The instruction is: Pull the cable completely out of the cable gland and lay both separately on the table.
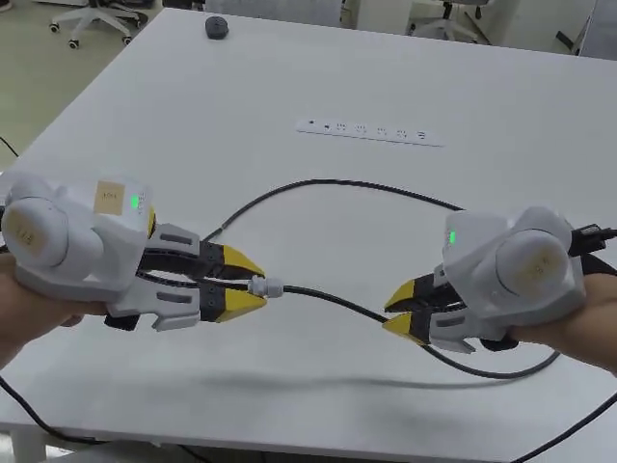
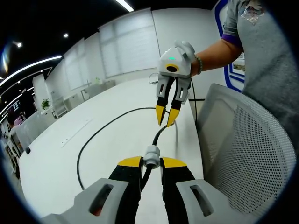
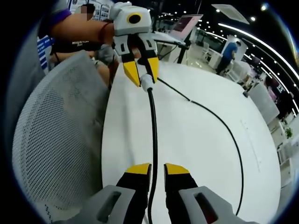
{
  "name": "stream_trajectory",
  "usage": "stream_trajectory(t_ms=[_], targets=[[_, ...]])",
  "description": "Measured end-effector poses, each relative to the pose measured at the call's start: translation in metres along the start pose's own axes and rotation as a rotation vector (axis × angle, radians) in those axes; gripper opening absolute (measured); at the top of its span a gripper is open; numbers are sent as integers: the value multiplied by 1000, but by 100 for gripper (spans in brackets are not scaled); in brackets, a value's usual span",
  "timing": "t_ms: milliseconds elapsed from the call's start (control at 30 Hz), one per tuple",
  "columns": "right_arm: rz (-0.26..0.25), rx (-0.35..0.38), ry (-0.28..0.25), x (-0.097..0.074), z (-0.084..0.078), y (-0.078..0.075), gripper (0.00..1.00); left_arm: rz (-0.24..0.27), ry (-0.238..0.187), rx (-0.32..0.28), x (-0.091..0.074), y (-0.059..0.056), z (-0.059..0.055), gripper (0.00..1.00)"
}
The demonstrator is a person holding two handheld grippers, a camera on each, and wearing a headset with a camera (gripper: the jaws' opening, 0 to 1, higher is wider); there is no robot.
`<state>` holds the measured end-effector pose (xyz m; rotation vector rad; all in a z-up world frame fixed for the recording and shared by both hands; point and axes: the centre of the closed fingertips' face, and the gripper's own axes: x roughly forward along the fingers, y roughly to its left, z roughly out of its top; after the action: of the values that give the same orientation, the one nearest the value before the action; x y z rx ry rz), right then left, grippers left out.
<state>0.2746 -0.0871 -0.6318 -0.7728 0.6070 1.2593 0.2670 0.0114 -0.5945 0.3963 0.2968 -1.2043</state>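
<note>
Your left gripper [image 1: 258, 285] has its jaws clenched on the gland [image 2: 151, 156], right at the yellow tips, held up off the table [image 1: 318, 87] near your edge. The cable [image 1: 328, 298] comes out of the gland's front and sags across to your right gripper [image 1: 389, 313]. The rest runs back between the left jaws and swings in a big arc over the table. So nothing's separated yet, the gland's threaded on.

Tips for the pull, imo: make sure the left jaws bite the gland's body and not the cable behind it, or you'll pinch what you want to slide. Pull straight along the gland's axis, no sideways yank. Go in short hauls and regrip near the gland, since there looks to be a lot of cable to feed through.

Right jaws: they're around the cable, but the right gripper view has a sliver of light beside it, so I can't tell if they're actually biting. Can't make out either cable end either. The arc goes behind the right gripper, and the loop under it runs off behind your hand. Whether the gland's nut is loosened is too small to see.
</note>
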Motion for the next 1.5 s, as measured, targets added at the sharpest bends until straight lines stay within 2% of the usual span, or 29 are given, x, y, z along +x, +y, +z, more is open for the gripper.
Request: stream_trajectory(t_ms=[133,200,300,500,767,1100,1167,1500], targets=[[-7,-32,-56,-1,30,2,6,-7,0,5,3,-1,2,15],[-5,-43,-107,0,51,5,5,-9,-2,5,4,-1,3,15],[-6,-68,-128,3,67,8,5,-15,-5,10,5,-3,5,15],[5,-97,-135,14,82,13,4,-20,-9,14,7,-4,7,15],[24,-124,-118,19,84,16,0,-32,-18,25,10,-7,11,15],[30,-138,-132,13,82,17,0,-42,-39,26,10,-10,14,15],[21,-150,-114,13,76,15,0,-36,-33,29,10,-8,13,15],[22,-121,-100,5,59,11,0,-30,-33,15,5,-6,8,15]])
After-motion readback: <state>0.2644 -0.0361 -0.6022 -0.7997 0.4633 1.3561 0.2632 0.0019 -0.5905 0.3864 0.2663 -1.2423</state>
